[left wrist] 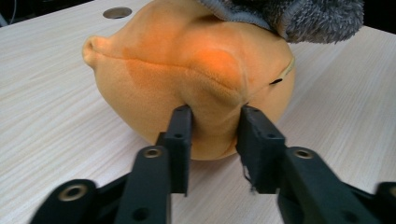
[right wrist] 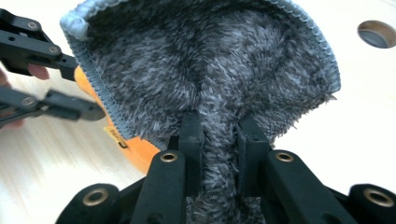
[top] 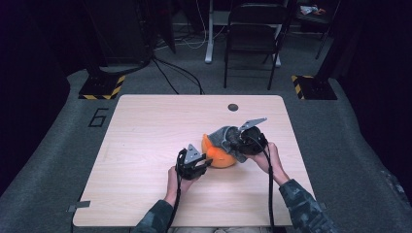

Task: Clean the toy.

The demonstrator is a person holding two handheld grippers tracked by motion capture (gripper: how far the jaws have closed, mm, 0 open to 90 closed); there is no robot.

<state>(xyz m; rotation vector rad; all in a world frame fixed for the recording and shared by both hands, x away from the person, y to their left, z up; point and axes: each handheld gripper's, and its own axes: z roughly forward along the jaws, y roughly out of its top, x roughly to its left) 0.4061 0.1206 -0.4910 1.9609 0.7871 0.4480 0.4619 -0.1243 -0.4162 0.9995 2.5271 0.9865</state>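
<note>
Two camouflage-sleeved forearms enter from the near edge of a pale wooden table [top: 145, 121]. On the left, the left gripper [left wrist: 212, 119] has its black jaws set slightly apart either side of a bulge of a round orange plush toy [left wrist: 187, 79]; the pads touch the fabric's sides, and whether they still pinch it is unclear. That toy sits on the table's near-centre, just right of this tool. On the right, the right gripper [right wrist: 219, 126] is clamped tight on a fold of a fluffy grey cloth with a stitched light-blue edge [right wrist: 210, 60]. This cloth drapes over the toy's top and far-right side, hiding much of it; from the right gripper view, orange shows at the cloth's lower left edge, where the other tool's black linkage also crosses.

Beyond the work, a small round dark hole [top: 233, 107] sits near the table's far edge, well apart from the toy. On the grey carpet past the table stand a black folding chair [top: 252, 39], two yellow-and-black striped bases and trailing cables. A painted numeral six [top: 99, 118] marks the floor at far left.
</note>
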